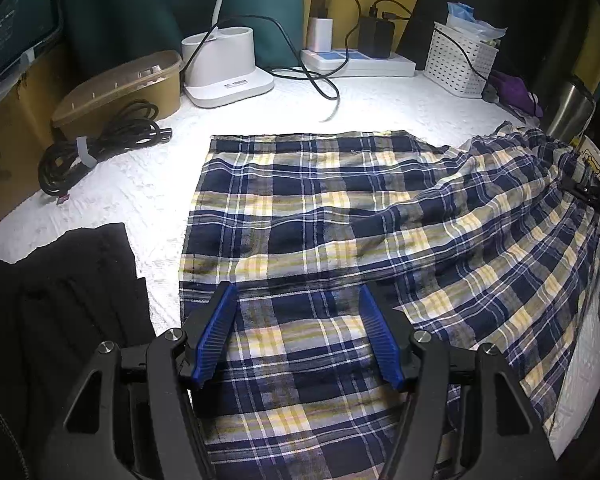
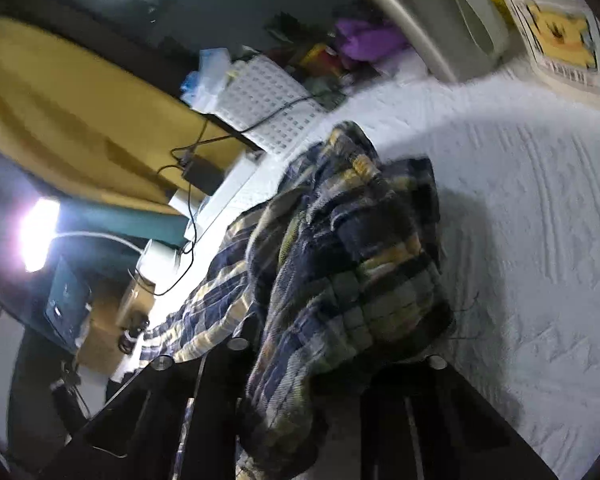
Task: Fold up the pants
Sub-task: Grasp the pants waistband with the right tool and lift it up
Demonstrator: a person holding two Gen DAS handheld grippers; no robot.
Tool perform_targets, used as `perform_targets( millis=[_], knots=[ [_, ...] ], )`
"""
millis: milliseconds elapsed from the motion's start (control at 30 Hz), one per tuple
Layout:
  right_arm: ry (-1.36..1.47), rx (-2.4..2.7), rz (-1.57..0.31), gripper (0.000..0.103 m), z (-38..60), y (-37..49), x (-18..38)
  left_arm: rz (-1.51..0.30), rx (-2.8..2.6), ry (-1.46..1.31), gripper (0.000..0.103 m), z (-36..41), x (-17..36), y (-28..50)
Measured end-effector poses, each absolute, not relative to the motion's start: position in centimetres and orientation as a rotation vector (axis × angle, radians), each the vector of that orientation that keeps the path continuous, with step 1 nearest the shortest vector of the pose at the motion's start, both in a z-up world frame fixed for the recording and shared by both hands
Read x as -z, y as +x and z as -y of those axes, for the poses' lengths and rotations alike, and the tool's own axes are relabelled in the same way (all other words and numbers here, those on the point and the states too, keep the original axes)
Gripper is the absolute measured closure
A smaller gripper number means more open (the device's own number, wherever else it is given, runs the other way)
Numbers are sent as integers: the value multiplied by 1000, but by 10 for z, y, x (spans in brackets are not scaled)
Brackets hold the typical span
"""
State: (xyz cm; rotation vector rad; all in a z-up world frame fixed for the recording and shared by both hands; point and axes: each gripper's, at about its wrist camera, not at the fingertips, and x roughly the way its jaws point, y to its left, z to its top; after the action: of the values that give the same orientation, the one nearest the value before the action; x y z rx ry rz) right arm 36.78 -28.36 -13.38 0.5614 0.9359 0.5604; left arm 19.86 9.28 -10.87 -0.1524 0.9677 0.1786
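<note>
- left tool wide open, hovering over the plaid pants, holding nothing
- right tool clamped on bunched pants, lifted off the white worktop

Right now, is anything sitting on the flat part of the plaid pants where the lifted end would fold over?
Nothing visible does. The flat stretch of the pants is bare; the left gripper hovers open over its near edge. The cable bundle and black cloth lie beside it.
</note>
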Motion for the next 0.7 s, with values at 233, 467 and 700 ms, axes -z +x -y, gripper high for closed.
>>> perform_targets(
  millis=[233, 467, 700],
  knots=[
    [491, -481, -887, 92, 307, 356, 120, -947, -149, -121, 39, -73, 97, 200],
    [499, -391, -846, 92, 364, 339, 112, -936, -125, -106, 39, -55, 90, 201],
    [497, -338, -842, 92, 392, 322, 109, -952, -82, -129, 39, -45, 97, 203]
  ],
)
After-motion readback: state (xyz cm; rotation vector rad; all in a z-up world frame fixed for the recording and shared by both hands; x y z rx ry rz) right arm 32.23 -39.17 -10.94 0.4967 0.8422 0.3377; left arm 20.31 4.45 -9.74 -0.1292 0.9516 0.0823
